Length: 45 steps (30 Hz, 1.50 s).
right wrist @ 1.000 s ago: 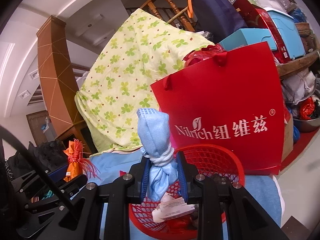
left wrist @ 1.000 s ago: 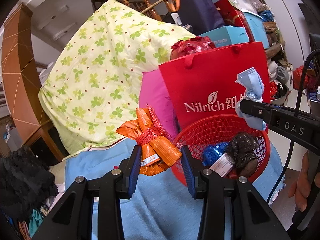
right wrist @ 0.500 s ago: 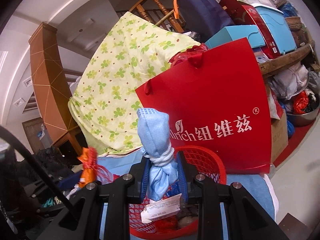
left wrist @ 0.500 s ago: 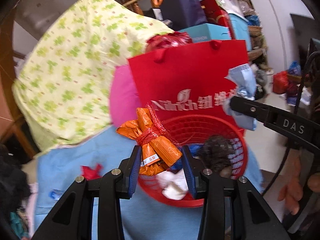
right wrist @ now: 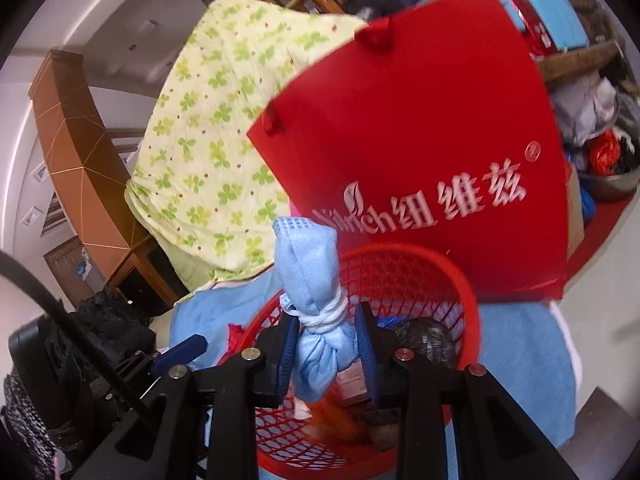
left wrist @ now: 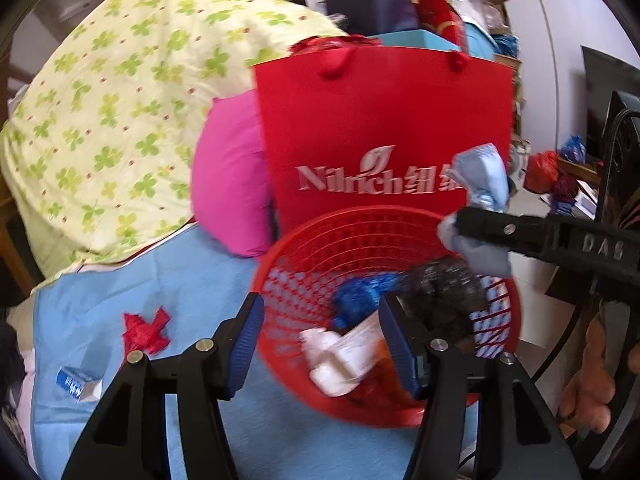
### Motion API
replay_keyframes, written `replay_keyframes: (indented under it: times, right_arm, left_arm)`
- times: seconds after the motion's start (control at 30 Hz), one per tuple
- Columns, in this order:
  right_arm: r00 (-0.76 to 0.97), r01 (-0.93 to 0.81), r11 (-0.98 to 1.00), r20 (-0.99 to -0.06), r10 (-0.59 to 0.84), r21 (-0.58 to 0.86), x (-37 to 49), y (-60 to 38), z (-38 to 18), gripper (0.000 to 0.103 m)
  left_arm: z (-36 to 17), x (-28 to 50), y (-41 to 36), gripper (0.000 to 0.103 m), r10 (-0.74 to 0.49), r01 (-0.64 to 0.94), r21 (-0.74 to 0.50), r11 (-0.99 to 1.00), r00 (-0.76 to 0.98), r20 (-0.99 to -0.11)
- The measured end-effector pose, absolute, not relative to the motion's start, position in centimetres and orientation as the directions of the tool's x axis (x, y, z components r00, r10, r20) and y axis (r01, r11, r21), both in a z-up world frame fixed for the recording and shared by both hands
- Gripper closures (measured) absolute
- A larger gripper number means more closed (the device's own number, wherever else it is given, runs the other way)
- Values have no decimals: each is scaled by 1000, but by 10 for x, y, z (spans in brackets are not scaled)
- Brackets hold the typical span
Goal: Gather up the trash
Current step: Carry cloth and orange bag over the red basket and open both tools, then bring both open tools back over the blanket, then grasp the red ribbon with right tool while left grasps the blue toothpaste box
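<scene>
Orange bundle [right wrist: 334, 420] dropped into red basket [left wrist: 280, 256].

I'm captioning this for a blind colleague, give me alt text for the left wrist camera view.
The open, empty left gripper hangs over a red mesh basket of trash on a blue cloth. From the right, the right gripper holds a tied blue bundle above the basket, with a red paper bag behind.

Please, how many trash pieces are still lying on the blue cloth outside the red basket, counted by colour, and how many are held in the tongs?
Red scrap on the blue cloth: 1
Blue-and-white wrapper on the cloth: 1
Light blue tied bundle in the right tongs: 1
Left tongs, open over the red basket: 0
Total: 3
</scene>
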State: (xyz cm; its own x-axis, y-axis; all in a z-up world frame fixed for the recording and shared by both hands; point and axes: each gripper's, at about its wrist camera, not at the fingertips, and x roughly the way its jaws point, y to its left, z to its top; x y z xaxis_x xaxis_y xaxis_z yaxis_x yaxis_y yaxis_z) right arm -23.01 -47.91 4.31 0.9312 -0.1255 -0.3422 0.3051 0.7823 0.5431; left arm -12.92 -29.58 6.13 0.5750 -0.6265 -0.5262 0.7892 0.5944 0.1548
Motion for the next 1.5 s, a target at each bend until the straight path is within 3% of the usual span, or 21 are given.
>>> replay_keyframes:
  times: [0.03, 0.07, 0.1, 0.4, 0.63, 0.73, 0.87, 1.1, 1.4, 1.5]
  right_arm:
    - [932, 303, 779, -341, -122, 549, -229, -478, 43, 61]
    - [932, 304, 777, -339, -124, 551, -228, -477, 43, 43]
    - [936, 300, 777, -328, -128, 554, -228, -475, 44, 36]
    - [959, 262, 849, -221, -177, 459, -222, -427, 64, 35]
    - [983, 146, 921, -154, -95, 362, -196, -357, 75, 35]
    - [980, 105, 935, -194, -40, 338, -172, -329, 69, 35]
    - [941, 100, 946, -338, 11, 309, -130, -296, 49, 35]
    - [874, 77, 961, -481, 63, 267, -89, -261, 10, 35]
    - [778, 87, 961, -620, 99, 262, -31, -251, -45, 35]
    - [773, 102, 957, -627, 95, 271, -3, -256, -50, 35]
  left_arm:
    - [60, -125, -287, 41, -618, 778, 150, 610, 586, -524]
    - [58, -121, -280, 40, -611, 768, 145, 624, 594, -523]
    - [55, -116, -269, 40, -598, 754, 138, 642, 606, -525]
    - [10, -62, -167, 40, -388, 545, 121, 829, 719, -576]
    - [-12, -29, -104, 40, -255, 380, 85, 921, 754, -606]
    - [-15, -22, -84, 40, -217, 338, 92, 937, 765, -606]
    - [-19, -3, -59, 40, -164, 276, 81, 958, 756, -634]
    - [-31, 31, -19, 40, -116, 164, 1, 986, 699, -706]
    - [-45, 68, 10, 40, -65, 43, -49, 998, 663, -746]
    - [-46, 77, 18, 40, -56, 17, -60, 998, 659, -750]
